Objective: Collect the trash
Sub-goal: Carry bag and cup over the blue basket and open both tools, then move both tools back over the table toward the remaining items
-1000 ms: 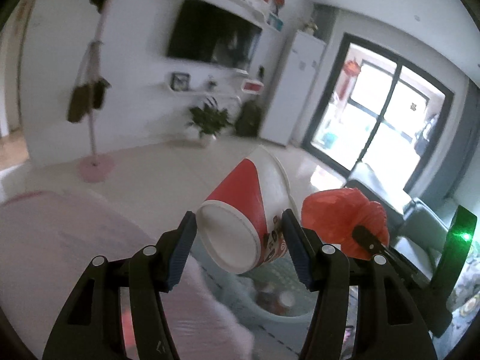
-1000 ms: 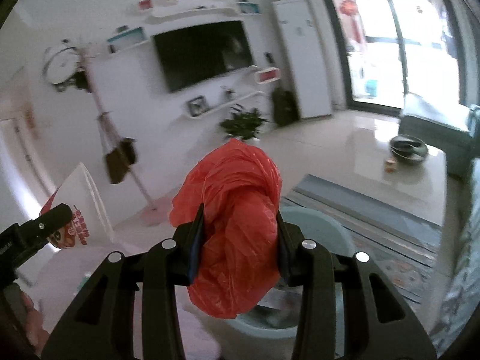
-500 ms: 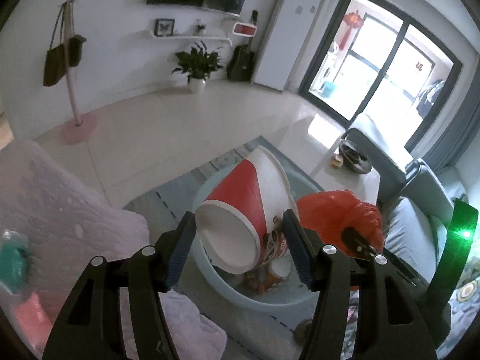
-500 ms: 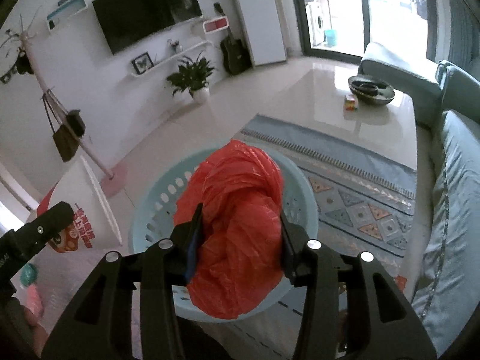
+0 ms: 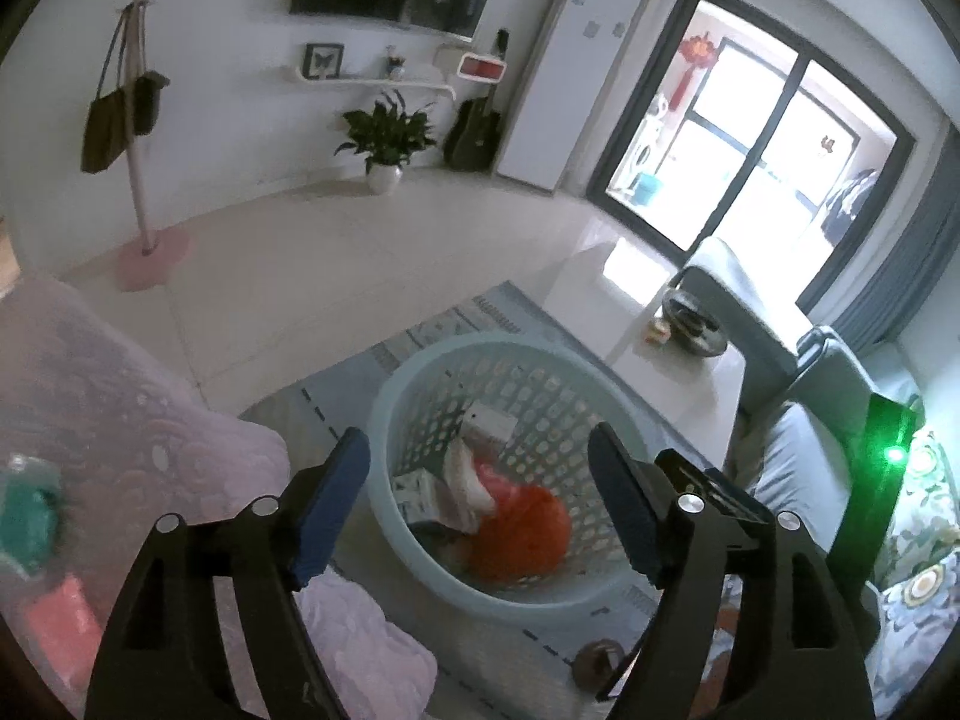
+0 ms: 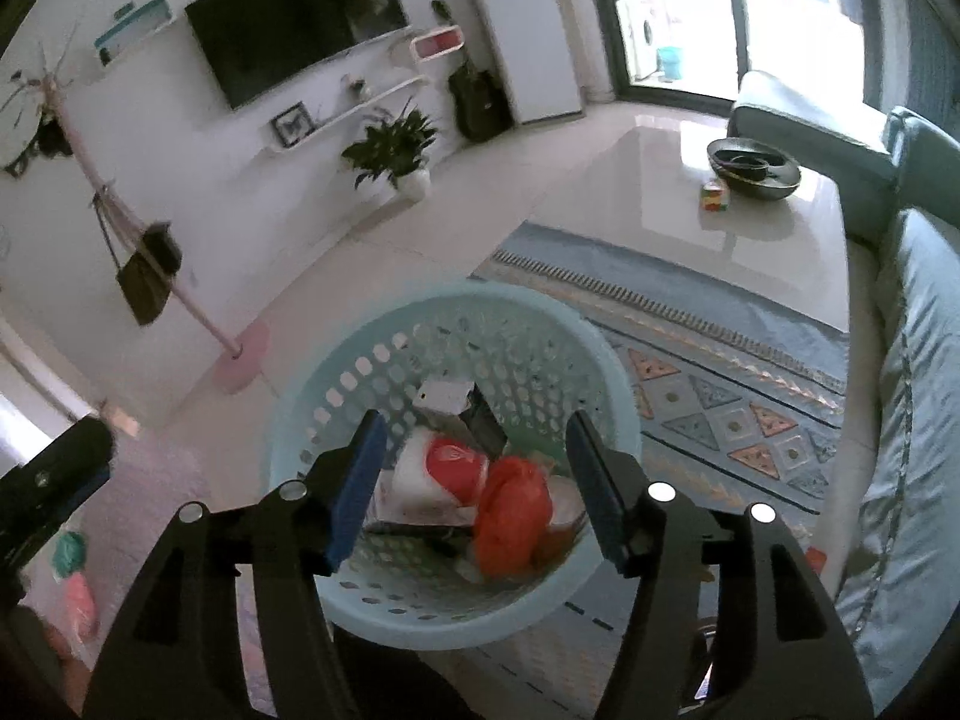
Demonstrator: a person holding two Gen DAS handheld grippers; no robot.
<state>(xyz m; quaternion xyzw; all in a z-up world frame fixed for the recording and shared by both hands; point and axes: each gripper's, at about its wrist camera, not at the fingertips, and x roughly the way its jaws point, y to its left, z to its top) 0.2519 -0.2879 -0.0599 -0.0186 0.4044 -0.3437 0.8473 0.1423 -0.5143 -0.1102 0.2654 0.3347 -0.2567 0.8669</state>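
Note:
A light blue perforated basket (image 5: 420, 372) (image 6: 336, 378) stands on the rug below both grippers. In it lie a red plastic bag (image 5: 528, 531) (image 6: 510, 510), a red and white paper cup (image 6: 441, 465) (image 5: 471, 474), and several boxes and wrappers. My left gripper (image 5: 480, 468) is open and empty above the basket. My right gripper (image 6: 471, 450) is open and empty above the basket too. The right gripper's body shows in the left wrist view (image 5: 720, 495).
A pink quilted surface (image 5: 120, 420) with a teal item (image 5: 24, 510) and a pink item (image 5: 66, 618) lies at left. A glossy coffee table (image 6: 720, 240) with a dark bowl (image 6: 753, 168) and a grey sofa (image 6: 918, 420) stand at right. A patterned rug (image 6: 720, 396) is underneath.
Both grippers opened. The paper cup left the left gripper and the red bag left the right gripper; both now lie in the basket. The views tilted further down.

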